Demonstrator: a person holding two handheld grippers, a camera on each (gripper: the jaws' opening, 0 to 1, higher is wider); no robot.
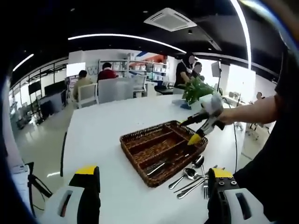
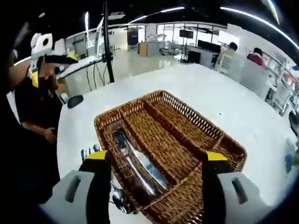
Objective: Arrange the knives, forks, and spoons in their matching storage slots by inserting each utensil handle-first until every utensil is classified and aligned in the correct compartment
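Note:
A brown wicker tray [image 1: 132, 138] with three long compartments lies on the white table [image 1: 107, 126]. One compartment holds knives [image 1: 156, 168]. Loose spoons and forks [image 1: 190, 176] lie on the table just beside the tray's near end. My left gripper [image 1: 153, 171] is open with nothing between its jaws, hovering short of the tray. My right gripper [image 1: 189, 131] hangs over the tray's far right corner. In the right gripper view, the right gripper [image 2: 156, 155] stands open above the tray [image 2: 161, 94], straddling the knives [image 2: 135, 163]. Spoons [image 2: 119, 198] lie at the tray's left. The left gripper [image 2: 46, 58] is at upper left.
A potted plant [image 1: 196, 91] stands on the table behind the tray. The person's arm [image 1: 252, 112] and dark-clothed body [image 2: 32, 116] are beside the table. White chairs [image 1: 114, 88] with seated people line the far end. A tripod [image 1: 35, 182] stands on the floor to the left.

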